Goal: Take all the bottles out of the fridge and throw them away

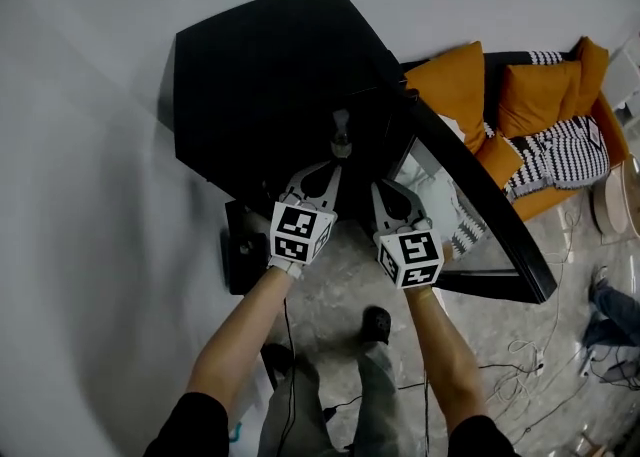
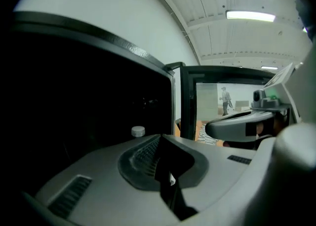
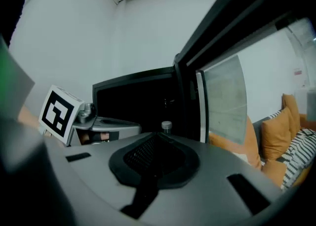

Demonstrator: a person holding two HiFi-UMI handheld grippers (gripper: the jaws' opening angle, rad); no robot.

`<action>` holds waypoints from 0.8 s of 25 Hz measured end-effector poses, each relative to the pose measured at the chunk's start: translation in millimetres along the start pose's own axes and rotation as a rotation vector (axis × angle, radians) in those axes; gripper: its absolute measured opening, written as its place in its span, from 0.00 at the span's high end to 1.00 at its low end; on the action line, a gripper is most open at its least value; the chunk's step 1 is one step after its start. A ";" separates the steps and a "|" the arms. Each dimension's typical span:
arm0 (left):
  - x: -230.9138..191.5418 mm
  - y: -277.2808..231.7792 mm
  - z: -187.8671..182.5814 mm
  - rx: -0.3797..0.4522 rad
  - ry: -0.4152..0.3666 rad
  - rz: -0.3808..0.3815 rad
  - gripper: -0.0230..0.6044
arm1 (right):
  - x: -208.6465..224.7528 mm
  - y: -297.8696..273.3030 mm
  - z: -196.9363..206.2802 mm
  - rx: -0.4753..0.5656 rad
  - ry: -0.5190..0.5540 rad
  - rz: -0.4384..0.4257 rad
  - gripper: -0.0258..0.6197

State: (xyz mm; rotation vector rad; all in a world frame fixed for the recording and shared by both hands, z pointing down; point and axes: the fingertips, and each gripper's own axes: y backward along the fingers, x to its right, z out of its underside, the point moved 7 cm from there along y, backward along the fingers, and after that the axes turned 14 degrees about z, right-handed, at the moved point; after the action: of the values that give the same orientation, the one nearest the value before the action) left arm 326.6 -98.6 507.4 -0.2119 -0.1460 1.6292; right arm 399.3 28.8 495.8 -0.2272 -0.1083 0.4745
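The fridge is black, the bottle cap white — the cushions orange, the blanket black-and-white striped, the floor mottled grey.

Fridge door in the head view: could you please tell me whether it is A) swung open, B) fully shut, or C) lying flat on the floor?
A: the fridge door stands swung out from the black fridge, leaving its dark inside exposed.

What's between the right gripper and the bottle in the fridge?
Nothing visible. In the right gripper view the bottle shows its cap unobstructed beyond the right gripper, whose jaws are shut, inside the open fridge.
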 end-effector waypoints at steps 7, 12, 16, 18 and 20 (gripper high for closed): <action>-10.0 -27.2 42.7 -0.019 -0.013 0.012 0.96 | 14.1 -20.5 44.0 -0.008 -0.019 0.028 0.95; -14.8 -35.7 52.0 -0.026 -0.010 0.002 0.96 | 8.5 -24.9 59.9 -0.025 -0.026 0.017 0.95; -24.9 -43.1 49.9 -0.018 -0.005 -0.033 0.95 | 3.7 -32.3 61.0 -0.014 -0.033 0.013 0.95; -30.4 -48.8 47.6 -0.010 -0.008 -0.050 0.87 | 2.9 -37.9 61.2 -0.006 -0.042 0.013 0.95; -35.8 -54.9 45.3 0.000 -0.017 -0.060 0.80 | 2.1 -43.0 61.6 0.002 -0.053 0.016 0.95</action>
State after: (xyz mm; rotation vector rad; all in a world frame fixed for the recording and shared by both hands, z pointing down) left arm 372.0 -129.0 565.6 -0.1928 -0.1639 1.5715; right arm 410.5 4.4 565.9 -0.2141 -0.1577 0.4963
